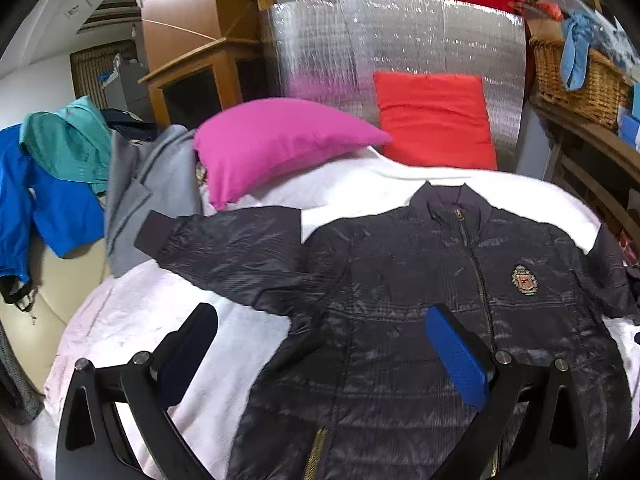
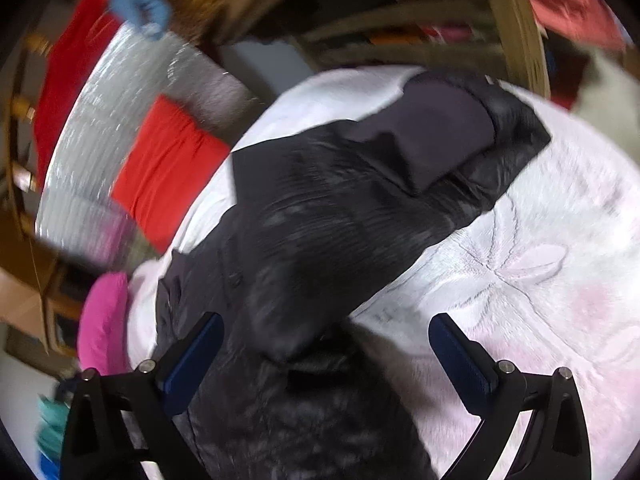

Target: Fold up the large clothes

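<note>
A black quilted jacket (image 1: 420,288) lies front-up and zipped on a white blanket (image 1: 168,320), collar away from me, one sleeve (image 1: 224,248) stretched out to the left. My left gripper (image 1: 324,336) is open and empty above the jacket's lower left side. In the blurred right wrist view the jacket's other sleeve (image 2: 360,200) runs up and right, its cuff end (image 2: 472,128) folded over. My right gripper (image 2: 326,344) is open and empty just above the sleeve near the armpit.
A pink pillow (image 1: 276,140) and a red pillow (image 1: 436,120) lie at the head of the bed before a silver foil panel (image 1: 360,40). Grey, teal and blue clothes (image 1: 72,168) pile at the left. A wicker basket (image 1: 580,76) stands on shelves at the right.
</note>
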Tool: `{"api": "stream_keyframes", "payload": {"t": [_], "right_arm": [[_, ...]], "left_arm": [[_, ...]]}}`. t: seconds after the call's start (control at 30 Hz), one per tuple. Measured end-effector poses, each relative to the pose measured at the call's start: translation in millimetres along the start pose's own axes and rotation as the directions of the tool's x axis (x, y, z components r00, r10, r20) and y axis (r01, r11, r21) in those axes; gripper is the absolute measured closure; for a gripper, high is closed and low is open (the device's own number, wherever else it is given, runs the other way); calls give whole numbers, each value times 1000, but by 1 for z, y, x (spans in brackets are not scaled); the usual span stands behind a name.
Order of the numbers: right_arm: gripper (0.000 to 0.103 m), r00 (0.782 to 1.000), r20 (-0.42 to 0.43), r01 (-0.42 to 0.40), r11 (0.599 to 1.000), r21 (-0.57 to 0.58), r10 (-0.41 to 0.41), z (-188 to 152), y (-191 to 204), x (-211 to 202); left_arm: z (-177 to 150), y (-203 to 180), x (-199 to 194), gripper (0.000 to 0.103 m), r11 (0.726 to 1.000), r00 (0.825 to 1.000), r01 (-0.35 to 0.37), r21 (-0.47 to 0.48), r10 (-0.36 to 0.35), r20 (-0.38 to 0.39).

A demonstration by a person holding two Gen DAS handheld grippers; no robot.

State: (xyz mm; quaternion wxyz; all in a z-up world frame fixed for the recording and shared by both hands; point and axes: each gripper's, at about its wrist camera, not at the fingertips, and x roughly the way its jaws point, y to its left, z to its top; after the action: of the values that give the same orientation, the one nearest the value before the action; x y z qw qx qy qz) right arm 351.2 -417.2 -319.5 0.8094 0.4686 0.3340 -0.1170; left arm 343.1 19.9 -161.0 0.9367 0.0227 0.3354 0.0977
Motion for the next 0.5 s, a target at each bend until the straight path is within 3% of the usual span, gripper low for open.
{"api": "stream_keyframes", "payload": {"t": [0.17, 0.3, 0.4, 0.5], "right_arm": [[0, 996, 10, -91, 981, 171, 90, 29, -38, 20], [1, 989, 48, -150, 947, 283, 142, 52, -62, 33], [2, 984, 77, -180, 926, 333, 163, 66, -71, 42], [6, 974, 132, -222, 907, 357, 186, 80, -75, 47]], "left_arm": [[-13, -23, 67, 0, 999, 986, 36, 7, -35, -164], [-38, -36, 123, 0, 998, 939, 61, 22, -50, -340], [-52, -41, 143, 0, 996, 922, 79, 48, -55, -384], [-54, -39, 151, 0, 995, 920, 100, 11, -88, -381]]}}
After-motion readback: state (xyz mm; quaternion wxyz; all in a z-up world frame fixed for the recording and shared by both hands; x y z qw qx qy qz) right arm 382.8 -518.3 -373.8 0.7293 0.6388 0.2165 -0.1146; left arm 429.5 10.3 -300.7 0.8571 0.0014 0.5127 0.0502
